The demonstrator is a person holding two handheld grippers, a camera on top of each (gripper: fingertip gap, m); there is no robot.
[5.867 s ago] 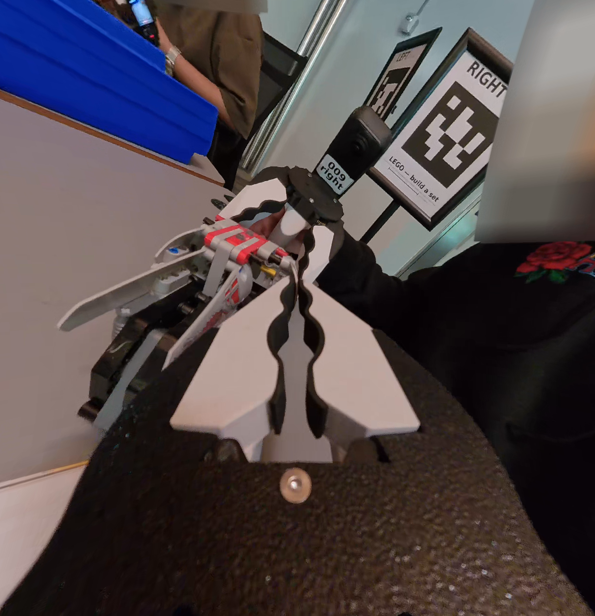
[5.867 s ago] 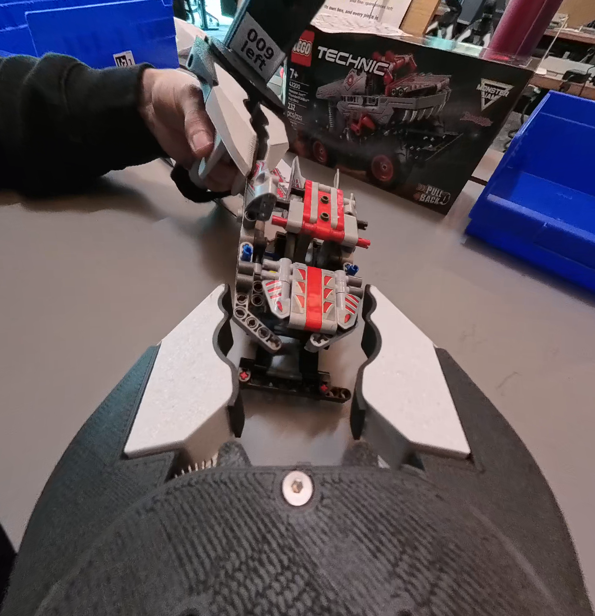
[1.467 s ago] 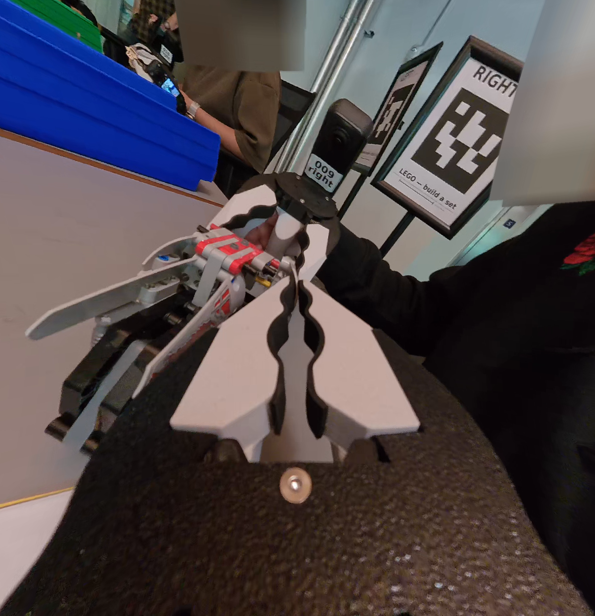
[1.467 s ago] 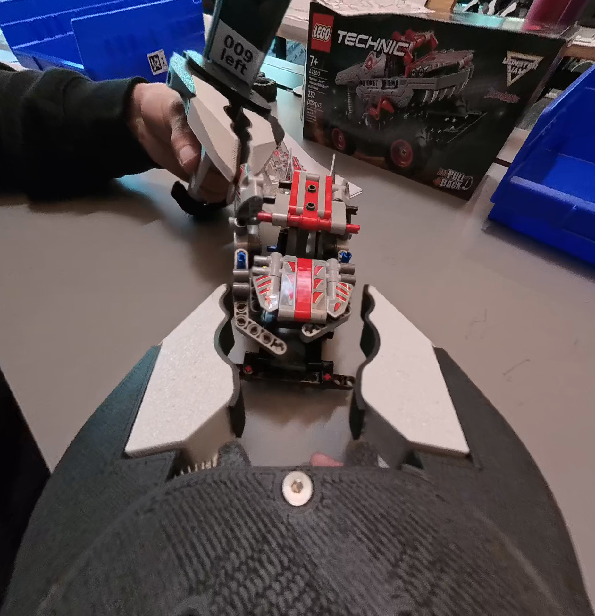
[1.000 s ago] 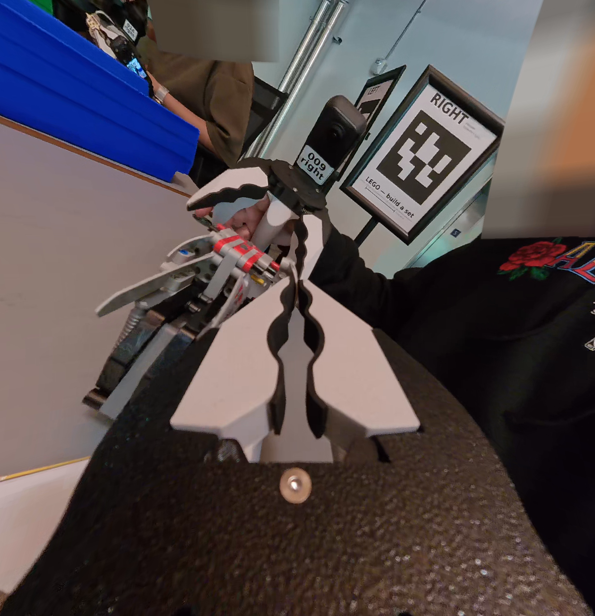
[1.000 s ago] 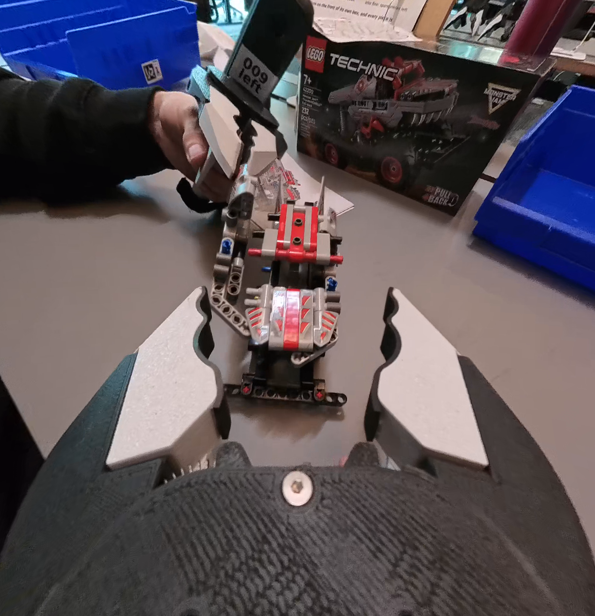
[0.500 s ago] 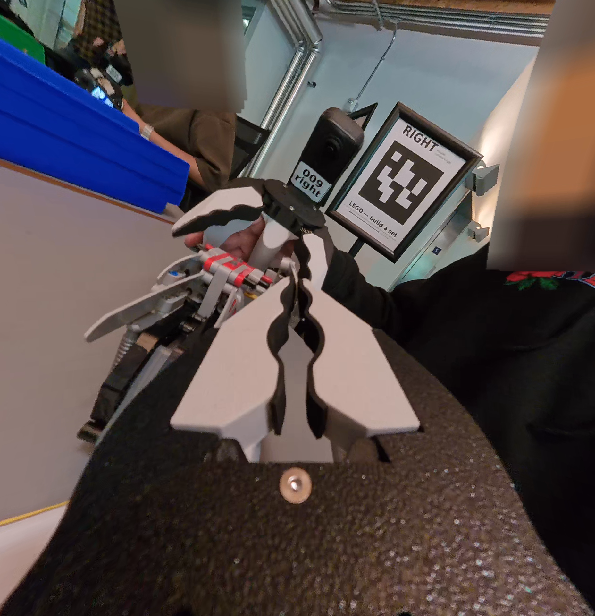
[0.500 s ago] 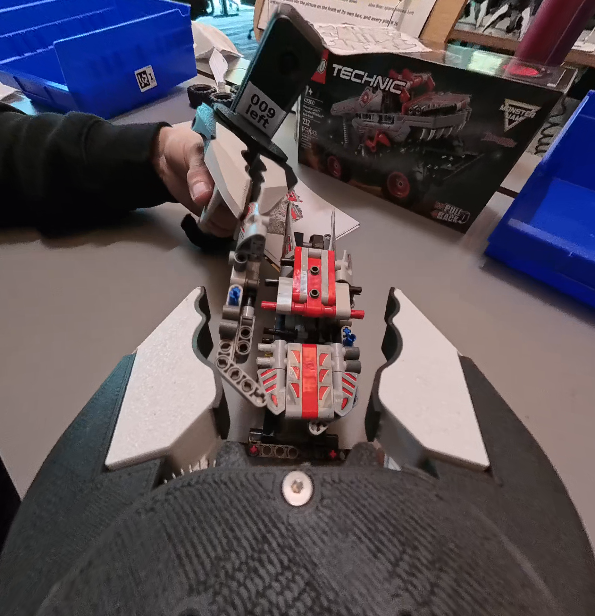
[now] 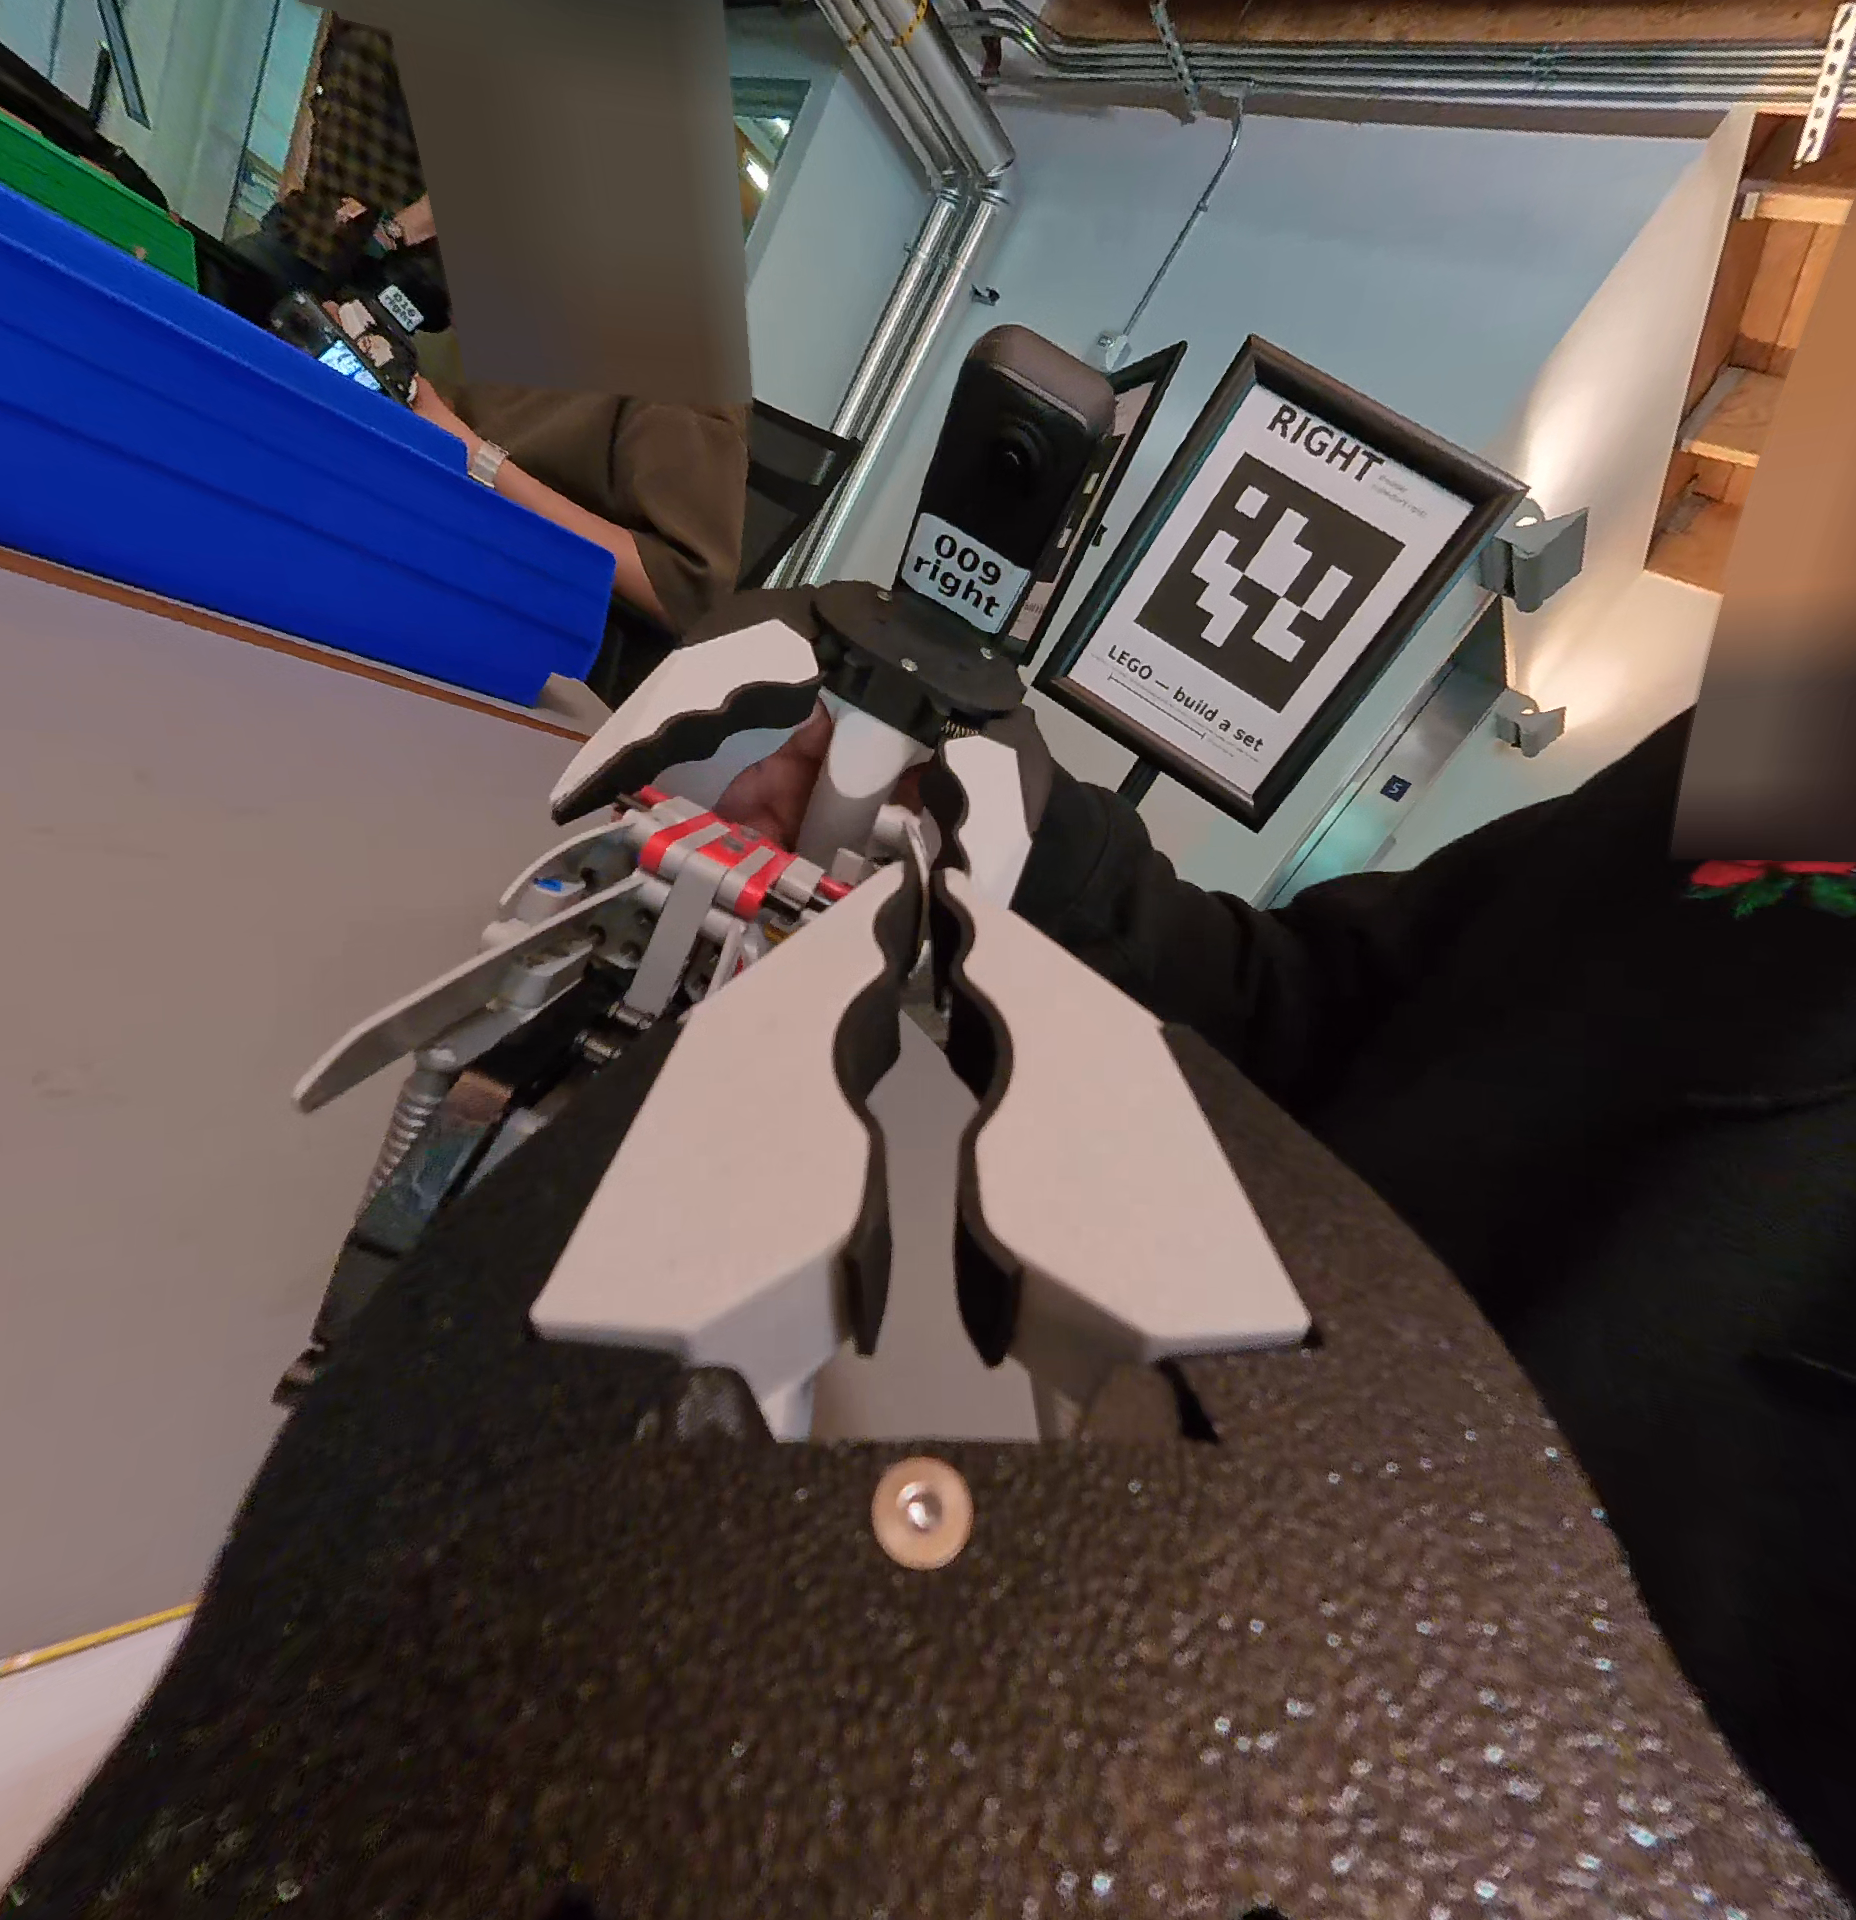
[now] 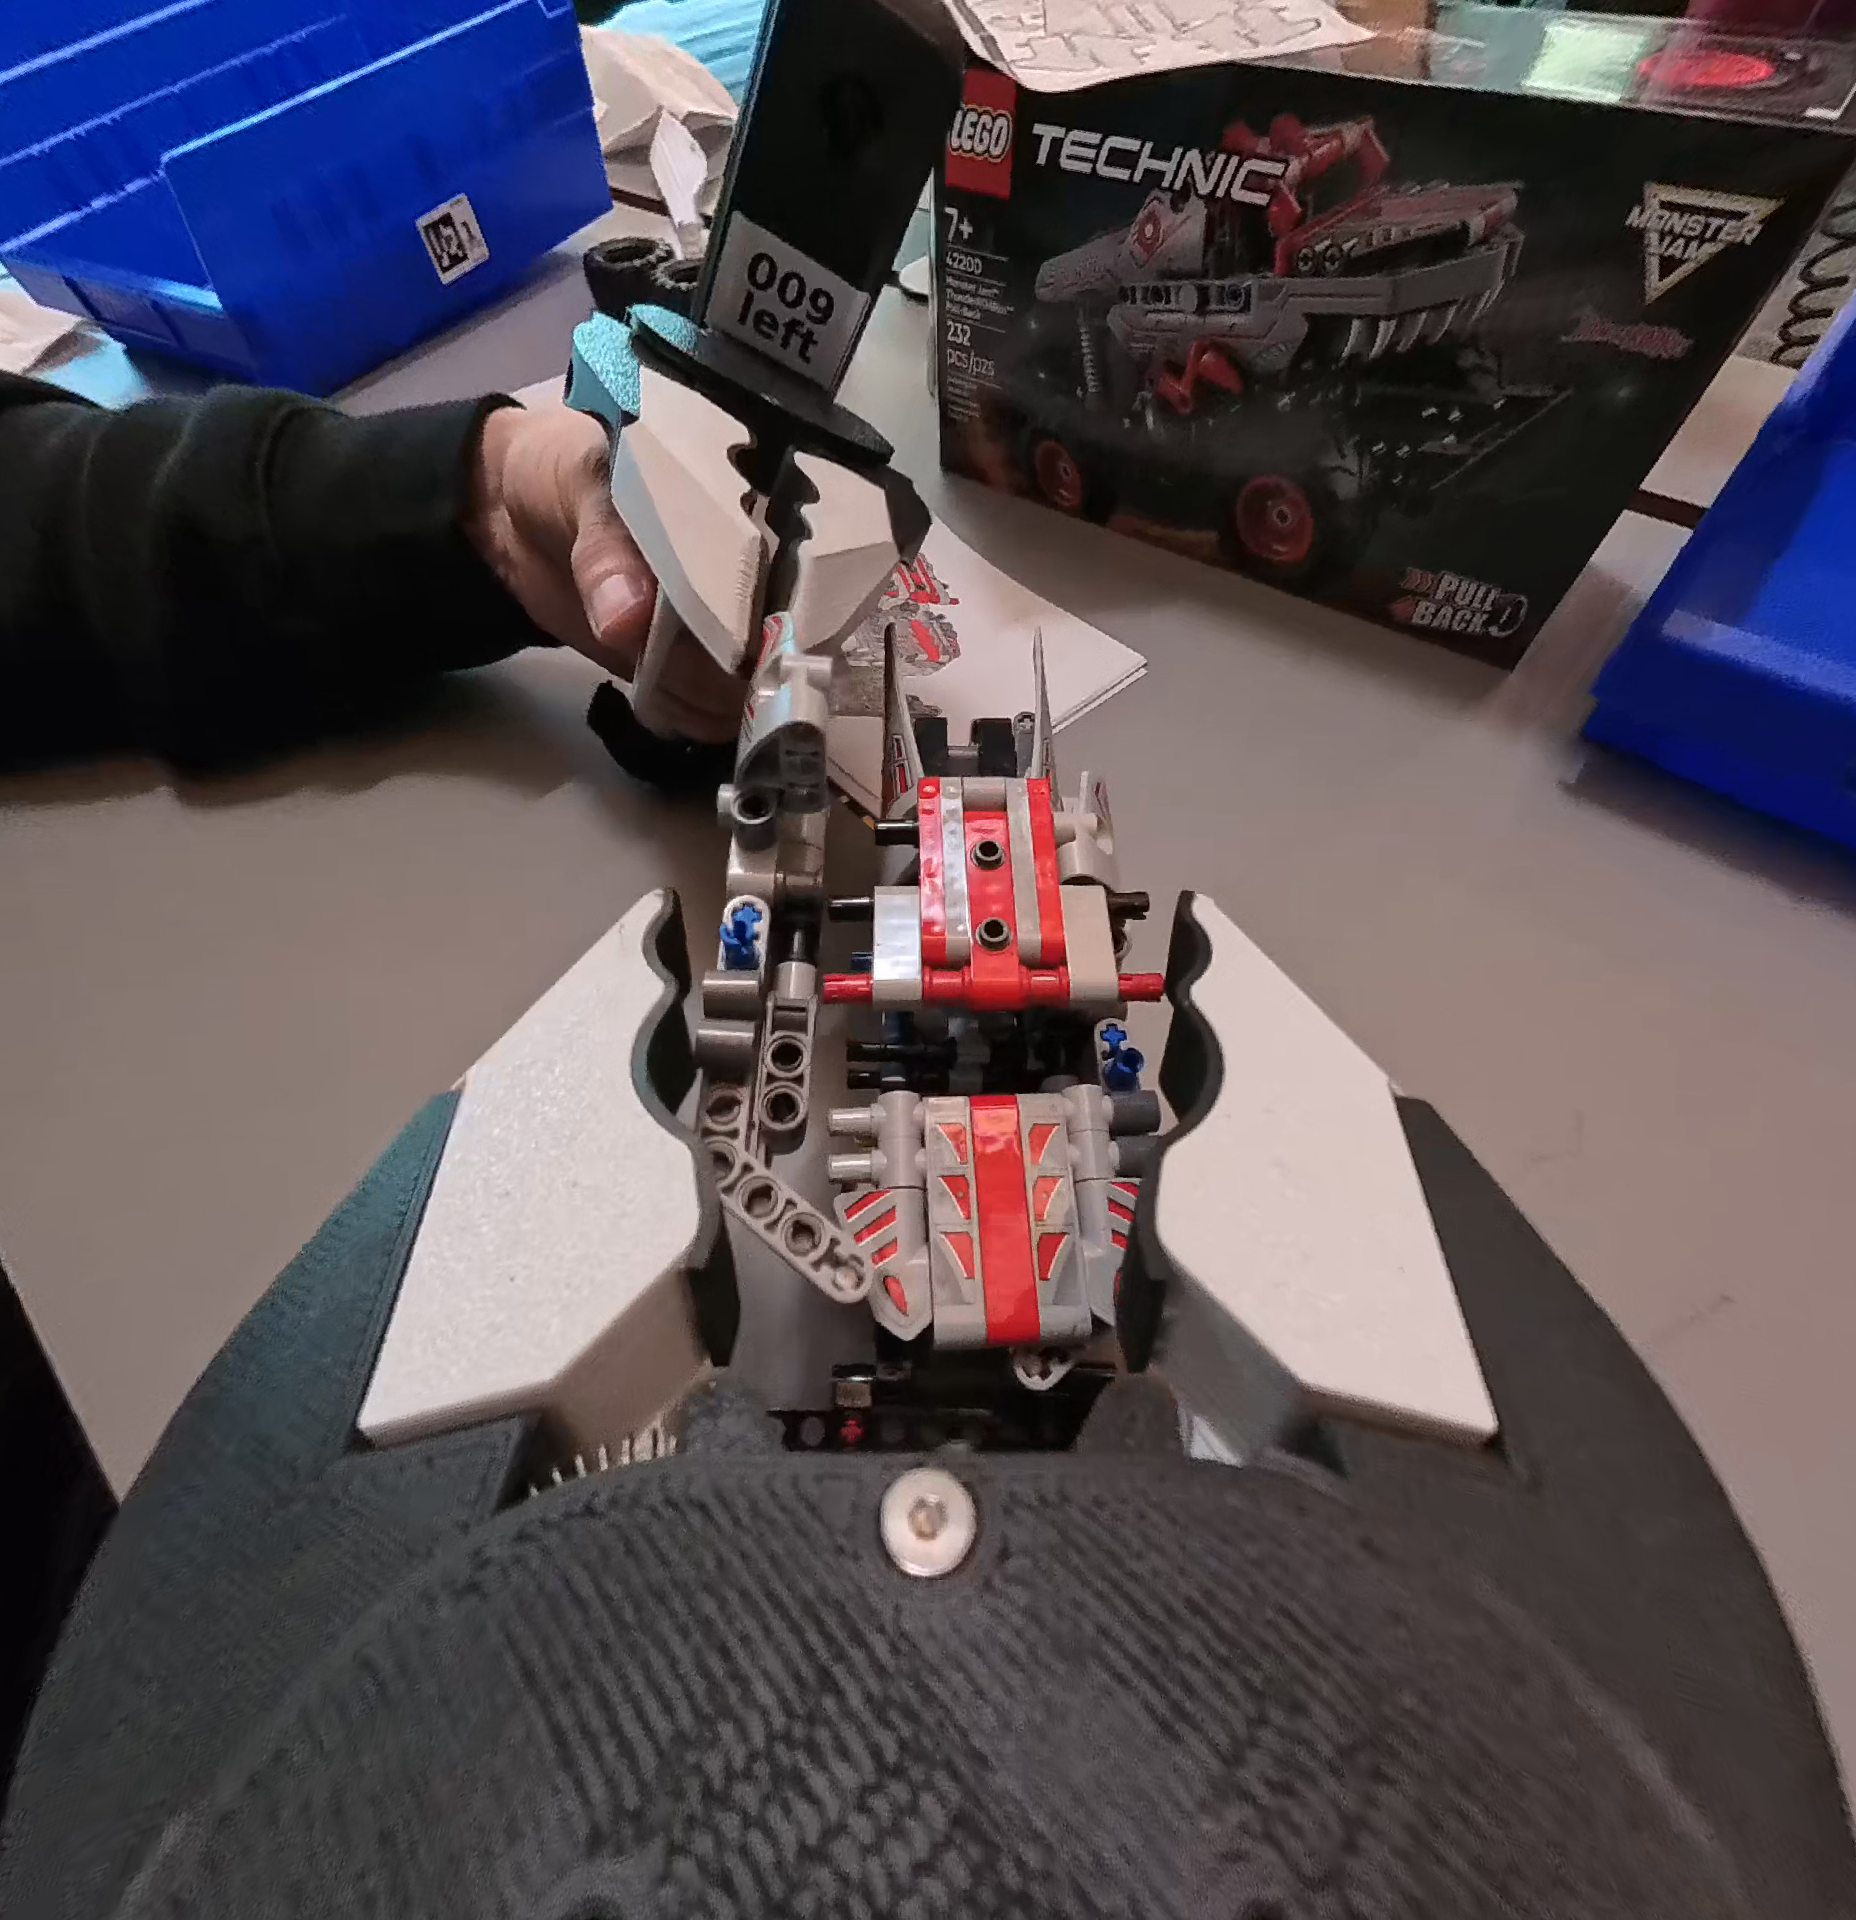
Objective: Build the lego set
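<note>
The grey, red and black lego truck model [image 10: 991,1039] stands on the grey table [image 10: 280,987]. My right gripper [image 10: 924,914] straddles its body from behind, and its two white fingers press on the model's sides. My left gripper [image 10: 773,613] comes in from the upper left and is shut on a curved grey panel [image 10: 789,727] at the model's left rear. In the left wrist view my left gripper [image 9: 919,883] has its jaws together at the model [image 9: 695,862]. One finger [image 9: 685,696] of the right gripper shows beyond it.
The set's box [image 10: 1371,343] stands at the back. An instruction booklet [image 10: 1017,644] lies behind the model. Blue bins stand at the back left [image 10: 280,177] and right [image 10: 1776,623]. Black tyres [image 10: 633,265] lie near the left bin. A framed sign [image 9: 1277,582] stands behind. Tip to tip, the grippers are about 5 cm apart.
My right gripper opened and let go of the model, moved forward along it, and has now closed on its body again. My left gripper kept its hold on the grey panel.
</note>
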